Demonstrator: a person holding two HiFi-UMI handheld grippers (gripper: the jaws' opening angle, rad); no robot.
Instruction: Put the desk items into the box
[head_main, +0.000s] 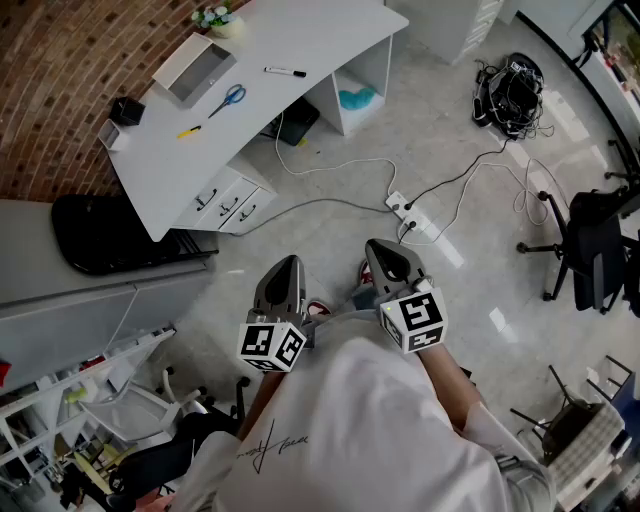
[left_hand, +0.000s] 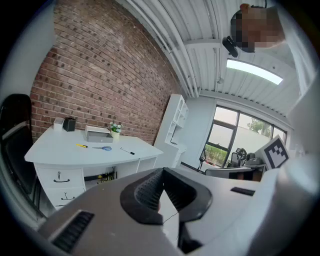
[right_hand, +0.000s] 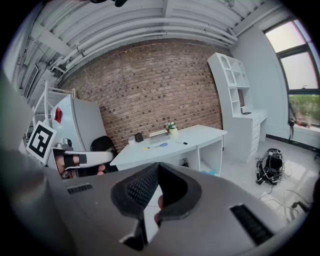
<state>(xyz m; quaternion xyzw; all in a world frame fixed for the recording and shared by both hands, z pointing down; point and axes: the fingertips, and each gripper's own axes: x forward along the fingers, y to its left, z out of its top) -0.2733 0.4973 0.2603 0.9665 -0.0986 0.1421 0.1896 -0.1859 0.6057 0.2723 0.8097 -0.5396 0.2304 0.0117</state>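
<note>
1. Desk items are all up on the white curved-front desk (head_main: 300, 40), which backs onto the red brick wall (head_main: 60, 80). A wide patch of pale floor (head_main: 330, 238) lies open between the desk and both grippers.
2. Watch-outs: a white power strip (head_main: 405, 207) with trailing cables lies on that floor. A black office chair (head_main: 590, 250) stands off right, and another black chair (head_main: 110, 235) sits at the desk's left end.
3. Both grippers are well apart from the desk, side by side in front of the person's white shirt (head_main: 370, 430). The left gripper (head_main: 286, 268) has its jaws clenched together with nothing in them. The right gripper (head_main: 388, 255) is the same, pinched closed and empty.
4. Lying loose on the desktop are blue-handled scissors (head_main: 230, 98), a black marker pen (head_main: 285, 71) and a small yellow stick-shaped thing (head_main: 188, 131). That last one might be a cutter, it's too small to tell.
5. The open-topped grey box with a white rim (head_main: 200, 68) sits near the wall edge. It's just beside a small pot of white flowers (head_main: 218, 20), with a black cube-shaped holder (head_main: 125, 110) further left.
</note>
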